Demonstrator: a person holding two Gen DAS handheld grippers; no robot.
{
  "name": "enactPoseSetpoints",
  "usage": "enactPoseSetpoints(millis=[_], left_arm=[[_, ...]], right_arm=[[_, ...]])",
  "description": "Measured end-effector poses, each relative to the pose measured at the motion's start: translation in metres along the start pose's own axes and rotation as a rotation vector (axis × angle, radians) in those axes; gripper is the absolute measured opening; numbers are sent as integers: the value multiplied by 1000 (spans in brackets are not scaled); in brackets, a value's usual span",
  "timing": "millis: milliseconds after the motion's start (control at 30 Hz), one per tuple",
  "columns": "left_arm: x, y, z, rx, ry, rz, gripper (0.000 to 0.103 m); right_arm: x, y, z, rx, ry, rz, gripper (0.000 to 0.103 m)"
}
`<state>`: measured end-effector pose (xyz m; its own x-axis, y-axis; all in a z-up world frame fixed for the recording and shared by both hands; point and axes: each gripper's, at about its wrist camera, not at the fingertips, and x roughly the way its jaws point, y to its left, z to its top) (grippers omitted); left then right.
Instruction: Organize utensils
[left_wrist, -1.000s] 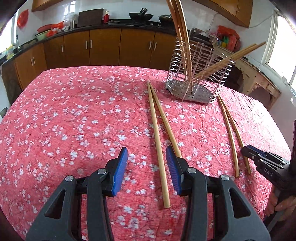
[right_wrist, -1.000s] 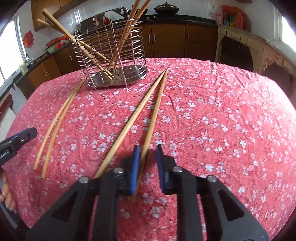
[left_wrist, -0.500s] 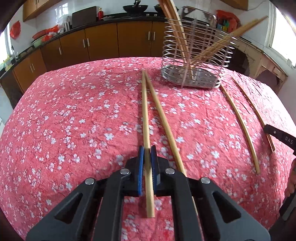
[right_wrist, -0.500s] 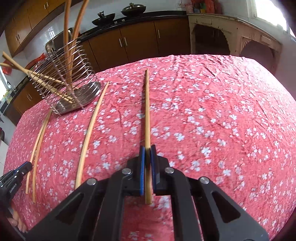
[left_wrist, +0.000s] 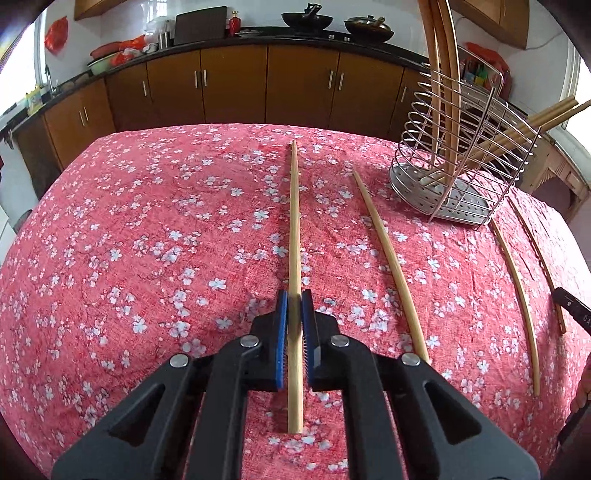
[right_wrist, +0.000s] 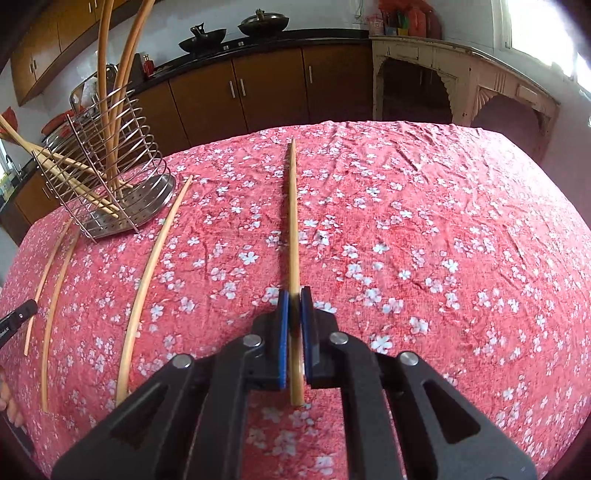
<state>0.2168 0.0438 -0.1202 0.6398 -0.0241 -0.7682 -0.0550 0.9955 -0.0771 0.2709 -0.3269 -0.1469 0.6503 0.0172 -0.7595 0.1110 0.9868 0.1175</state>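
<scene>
My left gripper (left_wrist: 294, 300) is shut on a long bamboo chopstick (left_wrist: 294, 229) that points away over the table. My right gripper (right_wrist: 294, 297) is shut on another long bamboo chopstick (right_wrist: 293, 221), also pointing away. A wire utensil holder (left_wrist: 458, 162) with several chopsticks in it stands at the far right in the left wrist view and at the far left in the right wrist view (right_wrist: 107, 181). The chopstick lying beside the left gripper (left_wrist: 391, 266) is the one my right gripper holds.
Two thin chopsticks (left_wrist: 517, 295) lie on the red floral tablecloth (left_wrist: 147, 240) past the holder; they show at the left in the right wrist view (right_wrist: 55, 291). Brown kitchen cabinets (left_wrist: 236, 81) stand behind the table. A cream wooden counter (right_wrist: 461, 81) stands at the back right.
Both grippers closed on their chopsticks within the last second. Since half a second ago, both have lifted slightly and the two held chopsticks have moved apart.
</scene>
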Motion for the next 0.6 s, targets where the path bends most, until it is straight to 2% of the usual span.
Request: enactPoseSetpoints(millis=[400, 600], left_arm=[[-6, 9, 0, -34, -3, -45, 10], [-6, 6, 1, -22, -2, -30, 10]], right_arm=[[0, -2, 1, 6, 1, 10, 8], [0, -5, 0, 19, 0, 24, 8]])
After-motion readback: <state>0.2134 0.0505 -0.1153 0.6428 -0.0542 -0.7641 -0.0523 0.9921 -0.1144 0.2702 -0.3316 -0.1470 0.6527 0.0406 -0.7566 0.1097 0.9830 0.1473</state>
